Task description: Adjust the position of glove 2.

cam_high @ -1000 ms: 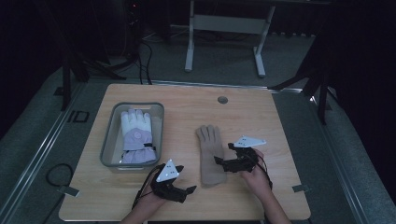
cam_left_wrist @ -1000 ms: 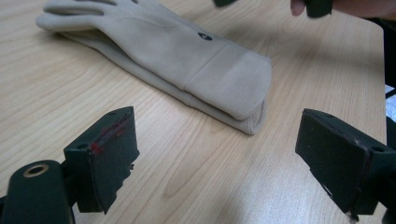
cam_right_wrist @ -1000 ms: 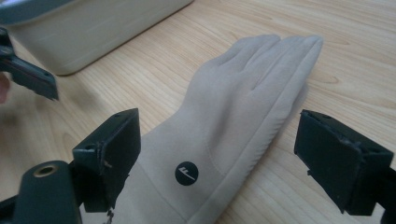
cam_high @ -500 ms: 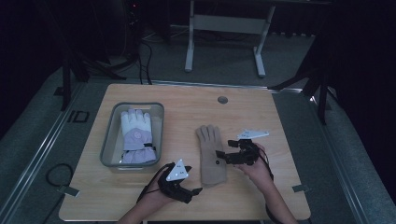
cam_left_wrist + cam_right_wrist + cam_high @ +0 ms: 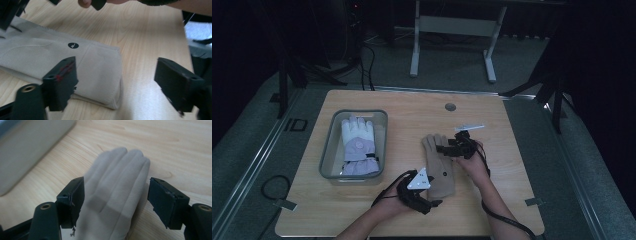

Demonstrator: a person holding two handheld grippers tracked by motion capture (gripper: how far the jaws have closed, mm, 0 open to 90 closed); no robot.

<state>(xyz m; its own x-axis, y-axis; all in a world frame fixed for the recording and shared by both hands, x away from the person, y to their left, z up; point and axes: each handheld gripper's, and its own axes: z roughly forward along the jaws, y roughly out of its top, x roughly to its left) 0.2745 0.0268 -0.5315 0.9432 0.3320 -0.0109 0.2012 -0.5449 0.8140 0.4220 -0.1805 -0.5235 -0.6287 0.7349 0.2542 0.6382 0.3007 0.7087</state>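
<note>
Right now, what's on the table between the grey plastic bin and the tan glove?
Nothing: in the high view, only bare wooden table separates the grey plastic bin from the flat tan fabric glove.

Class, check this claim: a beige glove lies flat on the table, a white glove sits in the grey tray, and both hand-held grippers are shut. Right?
Not quite. Both hand-held grippers, left and right, are open, as the gripper views show. The beige glove on the table and white glove in the tray stand.
</note>
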